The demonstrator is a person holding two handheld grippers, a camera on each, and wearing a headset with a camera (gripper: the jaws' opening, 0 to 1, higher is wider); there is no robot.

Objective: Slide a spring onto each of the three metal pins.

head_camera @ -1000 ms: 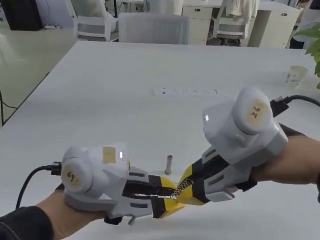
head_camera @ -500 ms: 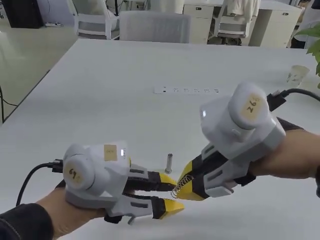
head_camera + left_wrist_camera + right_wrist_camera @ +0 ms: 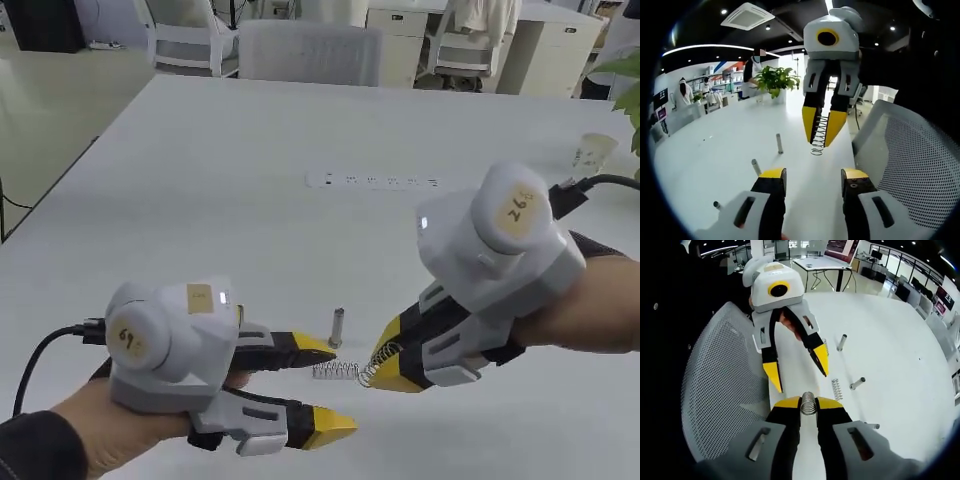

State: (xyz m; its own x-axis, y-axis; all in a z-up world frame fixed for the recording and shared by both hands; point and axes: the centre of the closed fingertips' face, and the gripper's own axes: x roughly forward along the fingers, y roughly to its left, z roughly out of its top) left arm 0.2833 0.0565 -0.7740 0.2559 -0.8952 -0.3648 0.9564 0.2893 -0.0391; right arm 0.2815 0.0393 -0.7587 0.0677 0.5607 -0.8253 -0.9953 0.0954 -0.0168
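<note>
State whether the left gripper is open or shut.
Open: the left gripper has its yellow-tipped jaws wide apart, holding nothing.

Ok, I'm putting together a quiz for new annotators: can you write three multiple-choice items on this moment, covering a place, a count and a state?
1. Where is the loose spring?
A) flat on the table, near the upright pin
B) threaded on a pin
C) on the floor

2. How many springs are in view?
A) one
B) two
C) four

3. How do the left gripper jaws stand?
A) shut on a pin
B) shut on a spring
C) open, empty

Key: 1 A, it lies on the tabletop just in front of that pin. 2 B, the loose one plus the held spring in the right gripper. 3 C, a wide gap with nothing in it.
</note>
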